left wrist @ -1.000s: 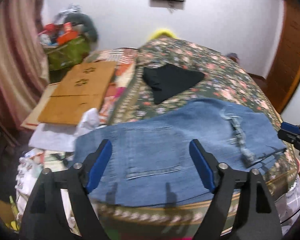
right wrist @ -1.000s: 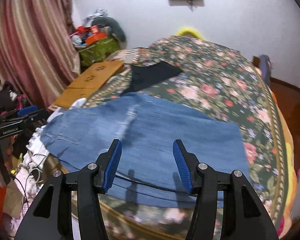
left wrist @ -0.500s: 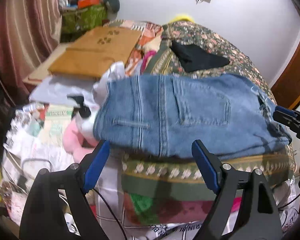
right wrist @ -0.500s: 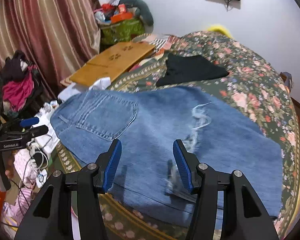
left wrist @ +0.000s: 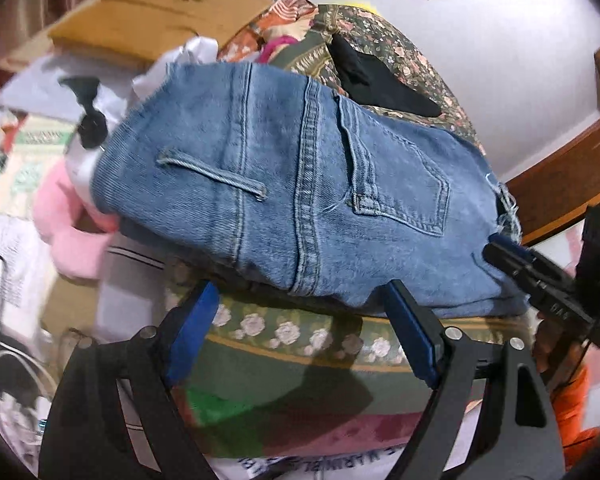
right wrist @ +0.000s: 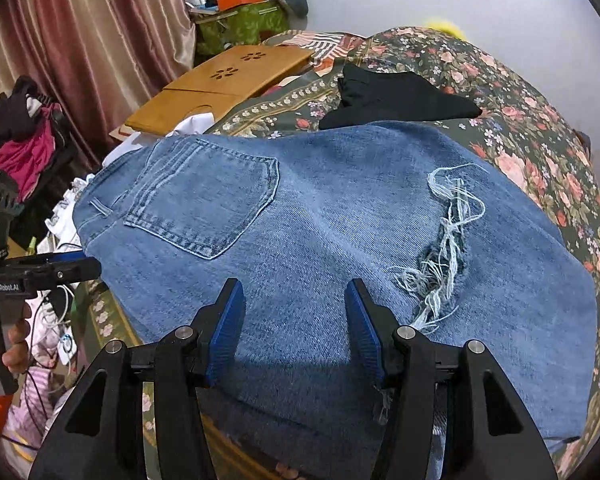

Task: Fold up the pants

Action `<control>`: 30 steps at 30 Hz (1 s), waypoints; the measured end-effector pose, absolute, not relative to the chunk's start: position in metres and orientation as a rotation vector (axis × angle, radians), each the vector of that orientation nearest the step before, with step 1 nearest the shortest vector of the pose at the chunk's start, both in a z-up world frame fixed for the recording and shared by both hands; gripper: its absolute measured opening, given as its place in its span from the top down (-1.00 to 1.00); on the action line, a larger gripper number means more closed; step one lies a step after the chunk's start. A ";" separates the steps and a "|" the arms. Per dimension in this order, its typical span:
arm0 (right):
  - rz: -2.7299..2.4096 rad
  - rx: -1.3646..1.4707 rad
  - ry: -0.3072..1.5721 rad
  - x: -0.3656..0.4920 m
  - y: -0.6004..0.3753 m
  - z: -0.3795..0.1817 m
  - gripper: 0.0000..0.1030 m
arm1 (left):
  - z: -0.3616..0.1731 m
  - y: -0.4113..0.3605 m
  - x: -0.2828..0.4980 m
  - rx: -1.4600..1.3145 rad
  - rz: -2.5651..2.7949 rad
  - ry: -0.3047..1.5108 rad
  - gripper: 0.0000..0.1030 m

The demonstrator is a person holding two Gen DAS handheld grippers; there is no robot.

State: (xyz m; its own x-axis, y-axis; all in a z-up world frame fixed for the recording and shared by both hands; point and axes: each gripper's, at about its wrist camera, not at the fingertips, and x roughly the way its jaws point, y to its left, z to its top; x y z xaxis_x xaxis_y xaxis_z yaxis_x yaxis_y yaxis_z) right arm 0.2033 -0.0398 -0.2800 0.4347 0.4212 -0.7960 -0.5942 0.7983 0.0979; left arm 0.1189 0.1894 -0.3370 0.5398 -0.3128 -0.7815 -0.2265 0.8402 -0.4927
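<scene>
Now I am lining up both wide-open, empty tongs, left gripper (left wrist: 300,332) and right gripper (right wrist: 296,328), at the jeans (right wrist: 320,220) near edge; next they need to close on it.

both wrist views look close across the jeans (left wrist: 300,200) (shared) from opposite ends.

Left gripper (left wrist: 300,328) and right gripper (right wrist: 296,328) (jaws spread) hover.
</scene>
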 end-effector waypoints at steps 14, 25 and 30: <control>0.647 -0.231 0.911 0.206 -0.034 -0.285 -0.05 | -0.354 0.204 0.147 -0.802 0.003 1.002 -0.77; 0.661 -0.212 0.909 0.207 -0.036 -0.286 -0.05 | -0.358 0.210 0.133 -0.935 -0.020 1.008 -0.77; 0.671 -0.209 0.910 0.207 -0.037 -0.286 -0.05 | -0.358 0.214 0.153 -0.931 0.030 0.992 -0.77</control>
State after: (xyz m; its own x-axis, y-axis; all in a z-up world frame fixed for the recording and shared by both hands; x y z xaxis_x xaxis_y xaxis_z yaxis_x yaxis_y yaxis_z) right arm 0.2069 -0.0373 -0.2858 0.4285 0.4474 -0.7850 -0.6172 0.7794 0.1073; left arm 0.1525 0.2136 -0.3581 0.5790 -0.3729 -0.7250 -0.4164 0.6292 -0.6563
